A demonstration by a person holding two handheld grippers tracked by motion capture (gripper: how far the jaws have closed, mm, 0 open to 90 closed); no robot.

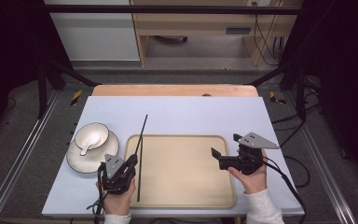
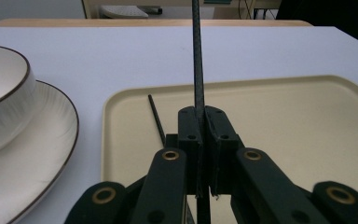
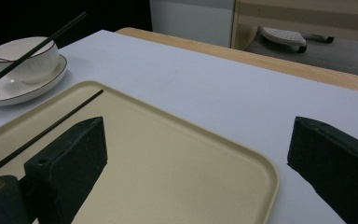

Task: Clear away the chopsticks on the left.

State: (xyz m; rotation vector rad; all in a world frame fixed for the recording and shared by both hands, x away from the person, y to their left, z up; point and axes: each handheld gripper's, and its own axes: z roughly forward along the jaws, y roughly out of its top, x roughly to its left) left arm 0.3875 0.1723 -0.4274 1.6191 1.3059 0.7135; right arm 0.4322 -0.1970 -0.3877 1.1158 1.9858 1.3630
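My left gripper [image 1: 131, 161] [image 2: 199, 114] is shut on a thin black chopstick [image 1: 143, 130] [image 2: 197, 56], which points away over the tray's left rim towards the far side of the table. A second black chopstick [image 1: 139, 179] [image 2: 156, 119] [image 3: 51, 128] lies along the left side of the beige tray [image 1: 186, 196] [image 2: 284, 121] [image 3: 177, 154]. My right gripper [image 1: 224, 145] [image 3: 196, 154] hangs open over the tray's right side, jaws wide apart with nothing between them. In the right gripper view the held chopstick [image 3: 37, 44] crosses in front of the bowl.
Left of the tray stands a white bowl [image 1: 92, 135] [image 2: 0, 98] [image 3: 32, 56] with a white spoon [image 1: 87, 144] in it, on a white plate [image 1: 77, 161] [image 2: 32, 158] [image 3: 32, 88]. The light mat [image 1: 191, 114] reaches to the wooden table edge [image 1: 175, 90] at the back.
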